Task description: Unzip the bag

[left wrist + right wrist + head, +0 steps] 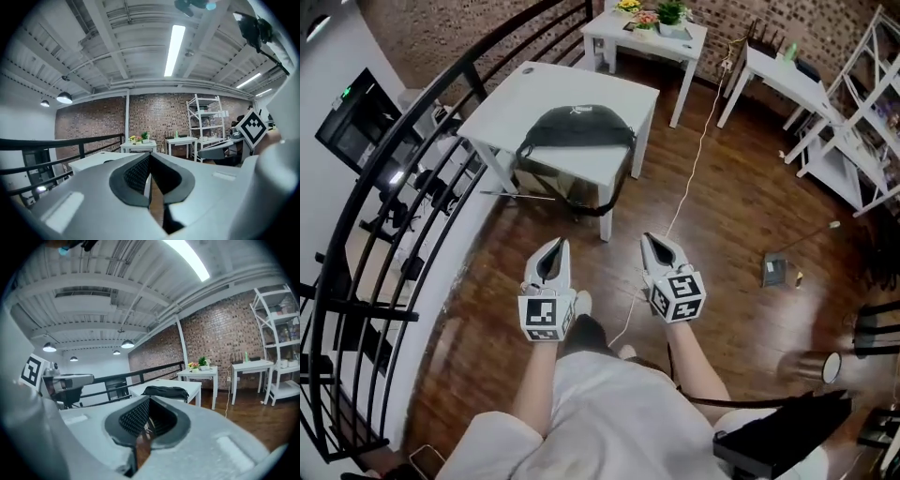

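Note:
A black bag [576,127] lies on the near edge of a white table [525,94] ahead of me; the right gripper view shows the same bag [165,391] on that table [187,388]. Both grippers hang in the air over the wooden floor, well short of the table and apart from the bag. My left gripper [555,246] is shut with nothing between its jaws, tips [149,155] together. My right gripper [652,240] is likewise shut and empty, its tips [149,401] pointing toward the bag.
A black railing [412,178] curves along the left. A second white table with potted plants [649,23] stands behind, another table [783,80] and white shelving [858,122] at right. A white cable [689,178] runs over the floor, a dustpan [774,271] lies to the right.

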Demonstrator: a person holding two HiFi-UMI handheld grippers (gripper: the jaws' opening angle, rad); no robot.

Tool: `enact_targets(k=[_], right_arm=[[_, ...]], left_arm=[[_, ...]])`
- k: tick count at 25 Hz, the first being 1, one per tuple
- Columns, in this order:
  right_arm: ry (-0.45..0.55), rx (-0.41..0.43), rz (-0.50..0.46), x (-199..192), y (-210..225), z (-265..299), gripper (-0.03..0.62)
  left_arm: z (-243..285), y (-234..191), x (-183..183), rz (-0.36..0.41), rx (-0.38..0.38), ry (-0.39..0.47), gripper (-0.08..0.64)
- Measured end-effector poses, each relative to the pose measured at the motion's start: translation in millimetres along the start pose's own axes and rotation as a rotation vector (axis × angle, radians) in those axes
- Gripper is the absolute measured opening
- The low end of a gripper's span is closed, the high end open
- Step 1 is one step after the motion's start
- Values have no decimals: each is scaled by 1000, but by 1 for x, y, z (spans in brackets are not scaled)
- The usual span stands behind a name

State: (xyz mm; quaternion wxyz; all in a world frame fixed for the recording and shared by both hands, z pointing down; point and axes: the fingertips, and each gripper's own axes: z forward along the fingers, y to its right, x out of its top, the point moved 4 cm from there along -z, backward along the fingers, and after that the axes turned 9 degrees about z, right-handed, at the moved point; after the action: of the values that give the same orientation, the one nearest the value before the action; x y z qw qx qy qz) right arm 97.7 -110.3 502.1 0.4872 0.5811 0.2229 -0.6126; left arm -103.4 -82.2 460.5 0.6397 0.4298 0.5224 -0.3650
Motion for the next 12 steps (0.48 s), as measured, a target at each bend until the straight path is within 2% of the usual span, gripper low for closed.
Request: enact_targets(k=[7, 12], right_arm=[[107, -29, -92, 20, -78, -83, -9], [141, -60, -88, 17, -125, -93, -9]], left_arm=[[-59, 19, 38, 33, -58, 99, 17], [-98, -2, 43, 49, -63, 127, 17]])
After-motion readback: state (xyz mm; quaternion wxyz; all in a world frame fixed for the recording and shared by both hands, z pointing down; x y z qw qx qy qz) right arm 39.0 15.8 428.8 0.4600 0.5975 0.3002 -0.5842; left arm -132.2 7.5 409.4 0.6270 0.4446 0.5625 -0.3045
